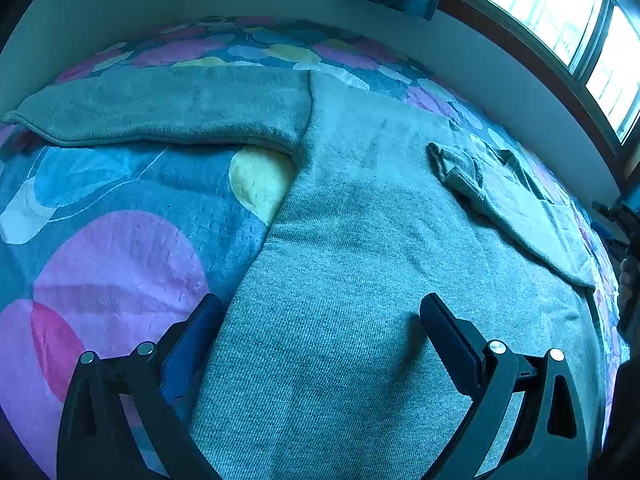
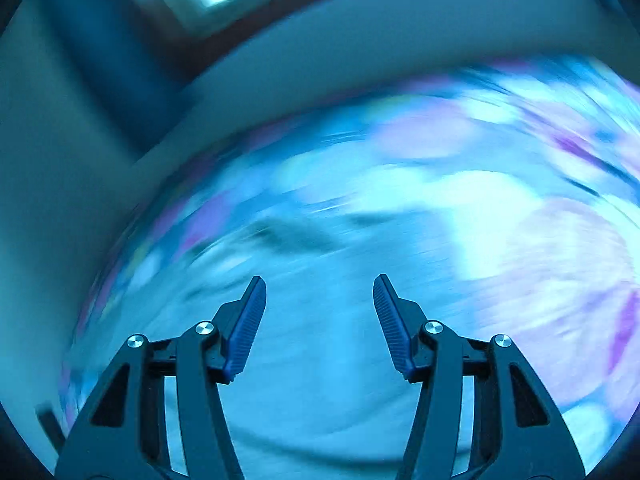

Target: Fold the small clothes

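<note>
Grey knit sweater (image 1: 360, 264) lies flat on the patterned bedspread (image 1: 112, 208), body spread toward the camera, one sleeve (image 1: 160, 108) stretched straight out sideways from the shoulder. The other sleeve (image 1: 516, 204) lies folded across the sweater's body, on the window side.

Left gripper (image 1: 320, 312) hangs over the sweater's lower body, jaws spread wide, nothing between them; one finger sits past the sweater's side edge, over bedspread.

Right gripper (image 2: 320, 300): jaws parted, empty. Its view is smeared by motion; pale cloth beneath, detail unreadable.

Risks, as I judge them:
- The folded sleeve is loose and unpinned; a passing gripper or a tug on the sweater's body could drag it open.
- A grab for the outstretched sleeve may pinch bedspread with it, since both are soft.
- Left jaws straddling the sweater's edge could bunch the hem if clenched here.
</note>
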